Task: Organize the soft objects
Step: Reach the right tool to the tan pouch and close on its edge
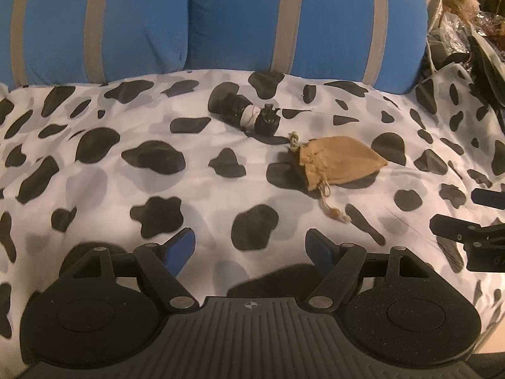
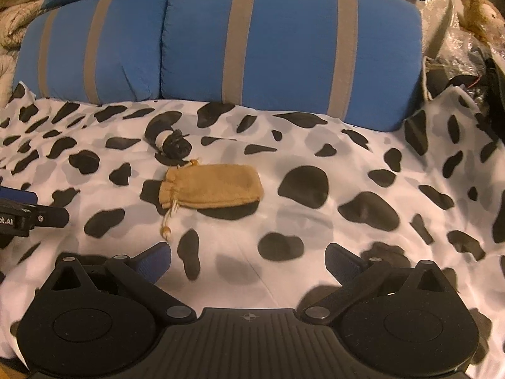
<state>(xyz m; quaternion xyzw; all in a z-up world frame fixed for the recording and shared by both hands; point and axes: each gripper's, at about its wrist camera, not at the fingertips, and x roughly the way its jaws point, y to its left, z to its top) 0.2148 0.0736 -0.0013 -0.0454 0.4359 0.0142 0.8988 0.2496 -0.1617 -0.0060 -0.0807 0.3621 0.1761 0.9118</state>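
On the spotted bedsheet point(image 1: 94, 170), the tan drawstring pouch point(image 2: 211, 186) lay untouched beside a black bundle point(image 2: 170, 142). The left gripper point(image 1: 251, 248) and right gripper point(image 2: 247, 260) were spread wide and empty, probably ready to grab.

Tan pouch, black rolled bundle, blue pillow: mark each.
Tan pouch point(image 2: 214, 186): right wrist view, middle of the body.
Black rolled bundle point(image 1: 244, 114): left wrist view, white band.
Blue pillow point(image 2: 290, 47): right wrist view, front face.

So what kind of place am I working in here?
Most likely a bed in a bedroom: a cow-print sheet covers the soft surface, two blue pillows lean at its head, and a plush toy sits in the clutter beside it.
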